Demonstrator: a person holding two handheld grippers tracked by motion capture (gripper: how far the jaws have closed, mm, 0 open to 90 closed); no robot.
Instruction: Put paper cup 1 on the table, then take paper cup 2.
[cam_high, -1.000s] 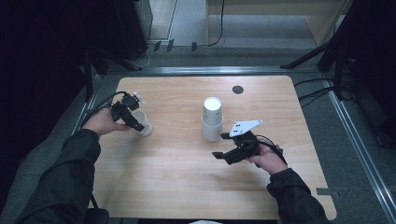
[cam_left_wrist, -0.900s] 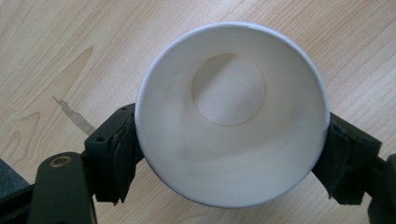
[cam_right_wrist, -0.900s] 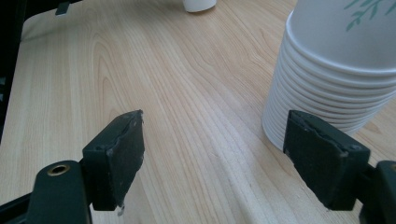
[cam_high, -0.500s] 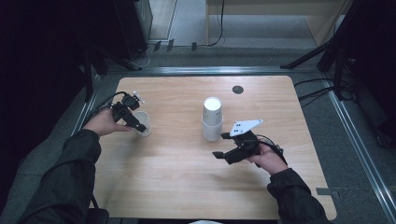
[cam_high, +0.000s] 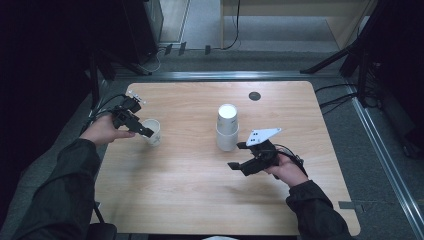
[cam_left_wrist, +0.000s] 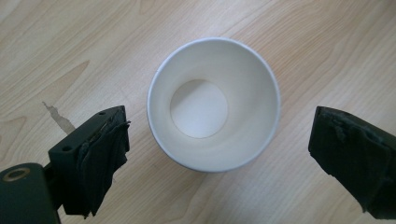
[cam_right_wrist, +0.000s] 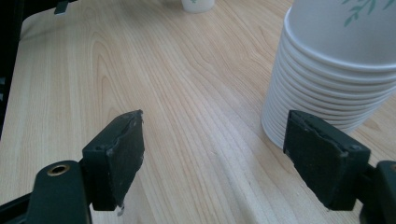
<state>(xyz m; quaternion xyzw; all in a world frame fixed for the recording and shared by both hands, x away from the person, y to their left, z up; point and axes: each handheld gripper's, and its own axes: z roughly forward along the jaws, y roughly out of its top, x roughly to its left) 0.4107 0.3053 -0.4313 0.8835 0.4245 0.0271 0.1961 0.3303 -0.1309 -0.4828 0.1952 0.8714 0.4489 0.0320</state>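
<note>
A single white paper cup stands upright and empty on the wooden table, at its left side. My left gripper hovers just above it; the jaws have just been opening and now stand wide on either side of the cup without touching it. In the left gripper view the left gripper looks straight down into the cup. A stack of upturned white cups stands mid-table. My right gripper is open and empty, low, just right of the stack.
A round dark cable port sits in the table's far side. The right gripper view shows bare wood stretching from the right gripper to the single cup. Black stands and cables surround the table.
The left gripper's jaws have let go of the single cup, and the hand has lifted slightly up and back from it. The cup stays upright. The right hand has not moved.
</note>
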